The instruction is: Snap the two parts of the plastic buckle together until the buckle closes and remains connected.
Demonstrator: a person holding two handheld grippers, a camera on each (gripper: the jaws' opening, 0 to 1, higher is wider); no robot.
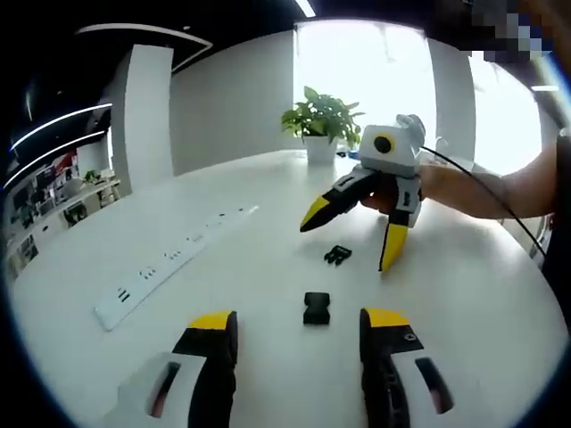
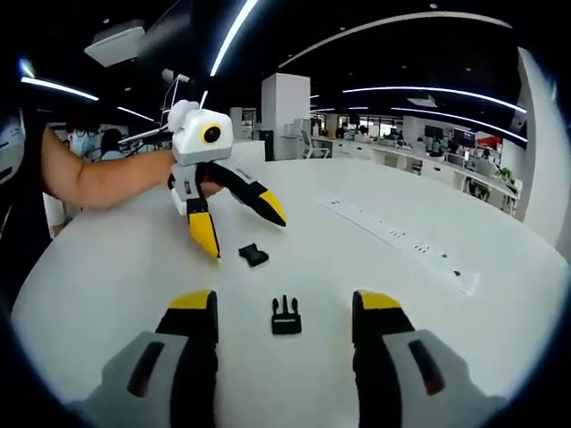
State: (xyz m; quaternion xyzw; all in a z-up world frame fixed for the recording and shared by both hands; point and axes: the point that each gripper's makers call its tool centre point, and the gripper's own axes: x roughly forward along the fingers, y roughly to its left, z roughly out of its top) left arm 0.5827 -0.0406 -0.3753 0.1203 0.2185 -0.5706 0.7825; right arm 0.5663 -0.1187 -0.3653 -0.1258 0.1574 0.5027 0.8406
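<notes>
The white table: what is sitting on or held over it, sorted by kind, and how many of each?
Buckle parts: 2 – socket part, pronged part
Grippers: 2 – left gripper, right gripper
Potted plants: 1 – potted plant
Power strips set into the table: 1 – power strip
Total: 6
</notes>
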